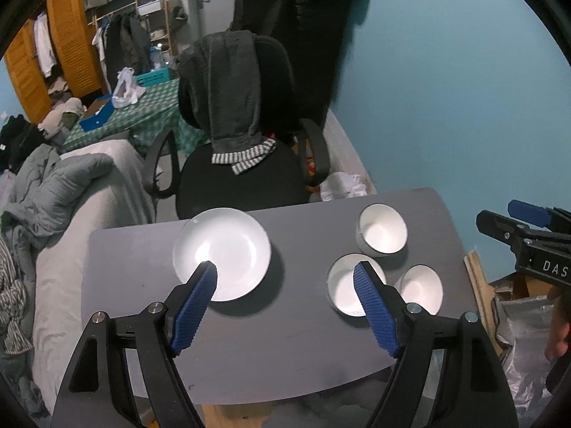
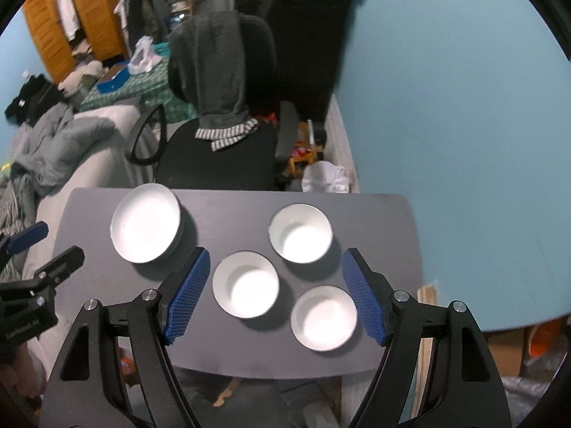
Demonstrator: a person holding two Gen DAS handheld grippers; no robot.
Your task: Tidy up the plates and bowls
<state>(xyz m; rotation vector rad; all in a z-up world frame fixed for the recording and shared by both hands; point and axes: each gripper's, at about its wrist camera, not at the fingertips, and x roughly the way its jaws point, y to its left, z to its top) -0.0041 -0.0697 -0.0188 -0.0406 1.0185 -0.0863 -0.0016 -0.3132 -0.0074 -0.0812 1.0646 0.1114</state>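
I have both grippers hovering above a small dark grey table (image 2: 374,214) with nothing in either. The left gripper (image 1: 285,281) has its blue ribbed pads spread wide apart, and the right gripper (image 2: 274,271) is spread just as wide.

On the table I count 1 white plate (image 2: 146,223) and 3 white bowls. The plate sits toward the far left corner, well apart from the bowls. The far bowl (image 2: 301,232) stands nearest the back edge on the right, the middle bowl (image 2: 245,284) lies near the table's centre, and the near bowl (image 2: 323,317) sits toward the front right. The 3 are close together but I see dark table between each pair. All of them stand upright and look empty.

From the left wrist view, my left pad overlaps the plate's near rim and the right pad covers part of the middle bowl, so those edges are hidden from me there.

Just behind the table stands a black office chair (image 2: 217,157) with a grey garment (image 2: 221,71) draped over its back. A rumpled grey duvet (image 1: 53,185) lies to the left, a teal wall (image 2: 446,89) runs along the right, and an orange louvred wardrobe (image 1: 67,35) stands far back.
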